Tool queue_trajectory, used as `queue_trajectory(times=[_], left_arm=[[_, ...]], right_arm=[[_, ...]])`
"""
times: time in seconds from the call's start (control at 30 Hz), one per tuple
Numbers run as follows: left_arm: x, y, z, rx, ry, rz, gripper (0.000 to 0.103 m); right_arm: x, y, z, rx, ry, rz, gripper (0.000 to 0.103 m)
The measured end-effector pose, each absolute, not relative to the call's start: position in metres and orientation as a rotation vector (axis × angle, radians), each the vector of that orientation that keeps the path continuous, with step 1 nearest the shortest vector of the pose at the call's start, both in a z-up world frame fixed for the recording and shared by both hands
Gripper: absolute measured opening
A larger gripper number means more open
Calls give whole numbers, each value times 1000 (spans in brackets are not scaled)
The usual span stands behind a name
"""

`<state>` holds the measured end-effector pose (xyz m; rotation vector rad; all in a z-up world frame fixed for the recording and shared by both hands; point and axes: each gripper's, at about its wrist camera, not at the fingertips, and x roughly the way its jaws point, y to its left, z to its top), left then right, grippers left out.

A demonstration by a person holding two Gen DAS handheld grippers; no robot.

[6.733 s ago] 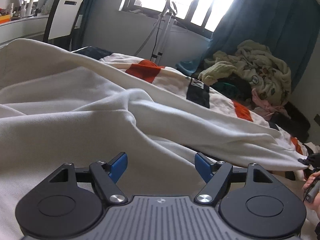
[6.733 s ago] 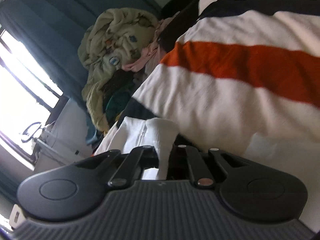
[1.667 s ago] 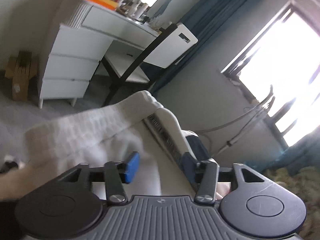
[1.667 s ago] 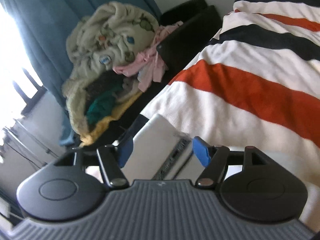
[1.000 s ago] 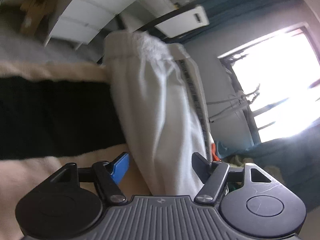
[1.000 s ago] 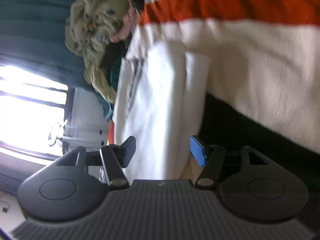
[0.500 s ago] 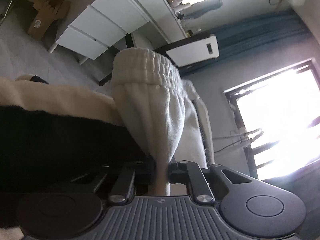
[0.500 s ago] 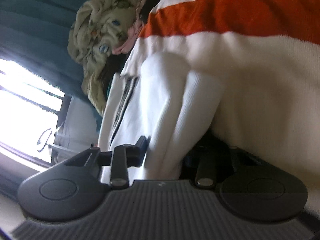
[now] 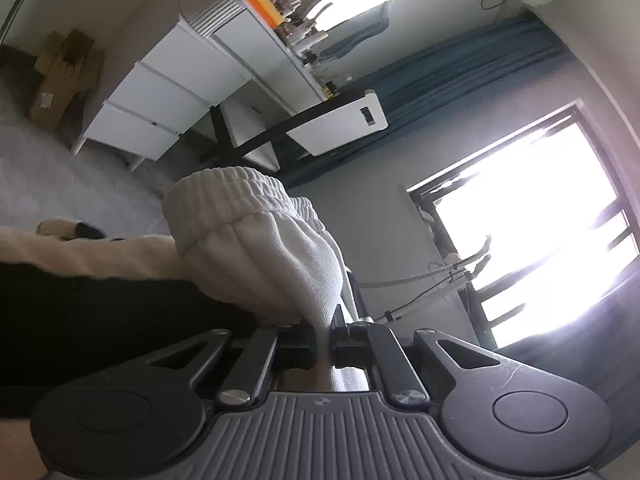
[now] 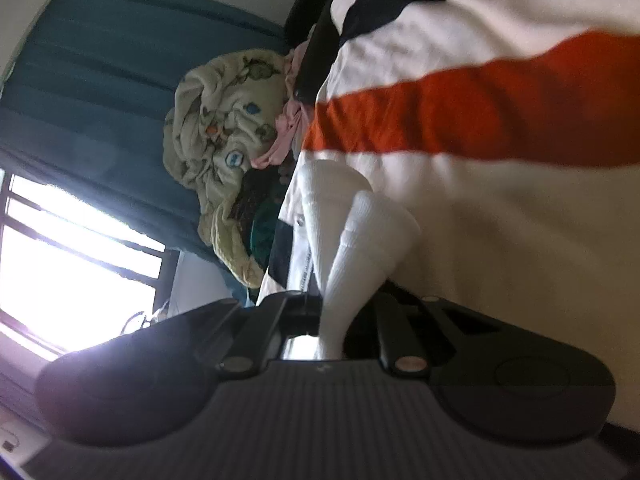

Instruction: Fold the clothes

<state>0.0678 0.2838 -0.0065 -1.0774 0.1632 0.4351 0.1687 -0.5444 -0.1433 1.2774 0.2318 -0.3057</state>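
Now both my grippers pinched white garment. My left gripper [image 9: 322, 338] clamped ribbed elastic band of white garment [image 9: 256, 240], centre frame, above black stripe of striped bedspread [image 9: 100, 320]. My right gripper [image 10: 332, 320] clamped white fold, lower centre; orange stripe across right, clothes pile [image 10: 224, 140] upper left against teal curtain [image 10: 100, 80].

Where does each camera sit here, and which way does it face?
Left wrist: on the left gripper, facing the white garment, desk and window; shows its own jaws.
Right wrist: on the right gripper, facing the striped cover and clothes pile; own jaws.
Shared: each shut on the white garment; window and blue curtain.
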Motion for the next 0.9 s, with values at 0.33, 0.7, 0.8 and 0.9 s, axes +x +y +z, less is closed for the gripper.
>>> queue_trajectory(times=[0.33,0.7,0.8,0.9], left_arm=[[4,264,9,-951,376,458,7],[-32,253,5,-898,455,518,8],[-32,239,14,-833,468,534,20],[-35,216,26,-725,480,540,59]], right_arm=[[92,-575,-155,1368,269,-392,8],[90,-575,-165,1362,349,-371,11],[90,-576,-171,1401,372,-347,14],[91,-577,-179,1444,385,-342,30]])
